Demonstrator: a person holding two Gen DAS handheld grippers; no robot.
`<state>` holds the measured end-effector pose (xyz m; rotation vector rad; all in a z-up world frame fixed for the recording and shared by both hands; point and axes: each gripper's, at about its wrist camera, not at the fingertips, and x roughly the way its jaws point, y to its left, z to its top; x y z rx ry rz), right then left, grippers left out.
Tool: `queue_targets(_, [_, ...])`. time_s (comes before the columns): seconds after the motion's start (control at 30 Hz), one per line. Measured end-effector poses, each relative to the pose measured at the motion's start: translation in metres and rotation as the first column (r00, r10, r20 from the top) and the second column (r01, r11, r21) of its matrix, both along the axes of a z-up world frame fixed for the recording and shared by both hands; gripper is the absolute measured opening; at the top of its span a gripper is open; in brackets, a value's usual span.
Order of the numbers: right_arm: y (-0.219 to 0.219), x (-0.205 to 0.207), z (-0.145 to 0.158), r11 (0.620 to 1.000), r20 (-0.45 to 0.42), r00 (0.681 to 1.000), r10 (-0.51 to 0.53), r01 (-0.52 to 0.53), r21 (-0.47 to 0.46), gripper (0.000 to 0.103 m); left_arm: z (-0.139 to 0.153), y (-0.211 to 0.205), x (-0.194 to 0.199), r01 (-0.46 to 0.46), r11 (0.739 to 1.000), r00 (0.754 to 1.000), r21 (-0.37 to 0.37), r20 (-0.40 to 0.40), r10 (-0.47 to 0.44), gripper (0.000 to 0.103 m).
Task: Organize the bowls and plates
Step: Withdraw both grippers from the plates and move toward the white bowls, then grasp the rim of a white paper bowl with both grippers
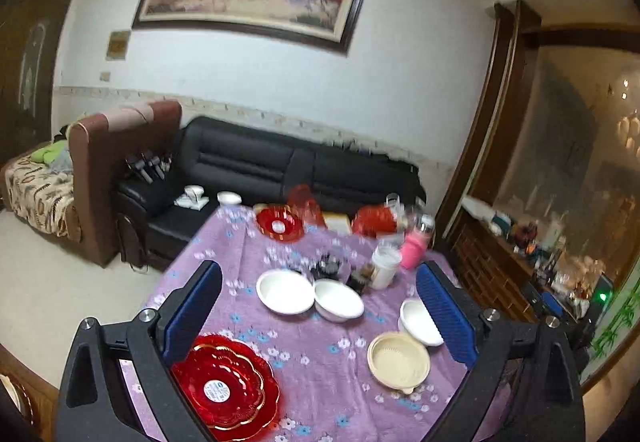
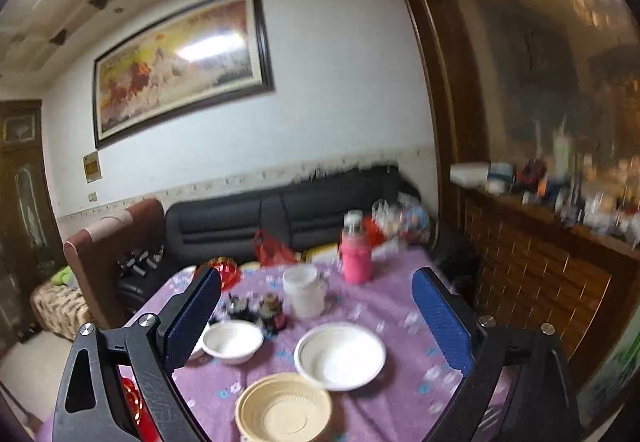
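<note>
Both my left gripper (image 1: 318, 316) and right gripper (image 2: 316, 316) hover with jaws wide, holding nothing. On the purple floral-cloth table (image 1: 320, 370) sit 3 white round bowls (image 1: 285, 291), a beige plastic bowl (image 2: 283, 408) and a red scalloped glass plate (image 1: 226, 386).

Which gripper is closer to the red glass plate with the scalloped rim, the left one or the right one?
Left. The open left gripper hangs just above the red scalloped glass plate, beside its left finger. From the open right gripper, the plate lies far off to its left.
</note>
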<state>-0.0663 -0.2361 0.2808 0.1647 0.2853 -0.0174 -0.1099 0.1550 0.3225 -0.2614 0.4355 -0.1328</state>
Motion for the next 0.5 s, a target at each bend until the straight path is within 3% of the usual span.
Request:
queue_targets(0.13, [-0.001,0.045,-0.04,0.995,-0.139,0.989,0.049,-0.036,0.09,0.098,-0.026,-0.004,0.047,0.015,1.0,0.995,0.011,-0.099,-0.014,0.098])
queue_targets(0.3, [0.018,0.103,-0.068,0.99,-0.256,0.96,0.112,-0.084,0.115,0.098,-0.059,0.008,0.112,-0.005,1.0,0.978,-0.014,-0.208,0.002,0.098])
queue_targets(0.5, [0.056,0.187,-0.103,0.976,-0.392,0.9,0.19,-0.132,0.171,0.098,-0.098,0.03,0.175,-0.075,0.997,0.953,-0.027,-0.296,0.064,0.098])
